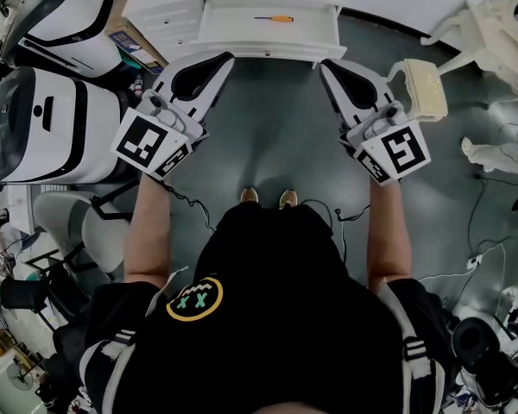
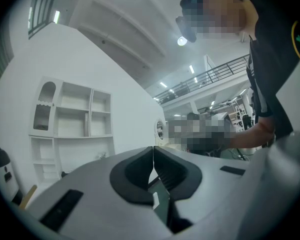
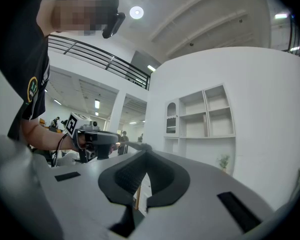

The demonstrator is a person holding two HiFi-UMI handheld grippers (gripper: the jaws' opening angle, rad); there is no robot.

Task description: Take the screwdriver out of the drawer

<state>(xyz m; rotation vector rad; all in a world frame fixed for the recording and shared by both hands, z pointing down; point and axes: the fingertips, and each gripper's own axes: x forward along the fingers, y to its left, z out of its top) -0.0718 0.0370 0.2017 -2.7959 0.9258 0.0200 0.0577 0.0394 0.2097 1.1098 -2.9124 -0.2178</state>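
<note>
Both your tools are pinched shut on nothing: left gripper (image 1: 227, 57) and right gripper (image 1: 325, 64) sit level, just in front of the open drawer (image 1: 242, 34). Orange-handled screwdriver (image 1: 274, 18) lies inside it, untouched.

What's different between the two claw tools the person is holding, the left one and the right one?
The left gripper slants rightward in the head view, tip near the left end of the drawer; the right gripper slants leftward, tip near its right end. The left gripper's marker cube shows a different black-and-white pattern from the right gripper's. Both are shut and empty.
</note>
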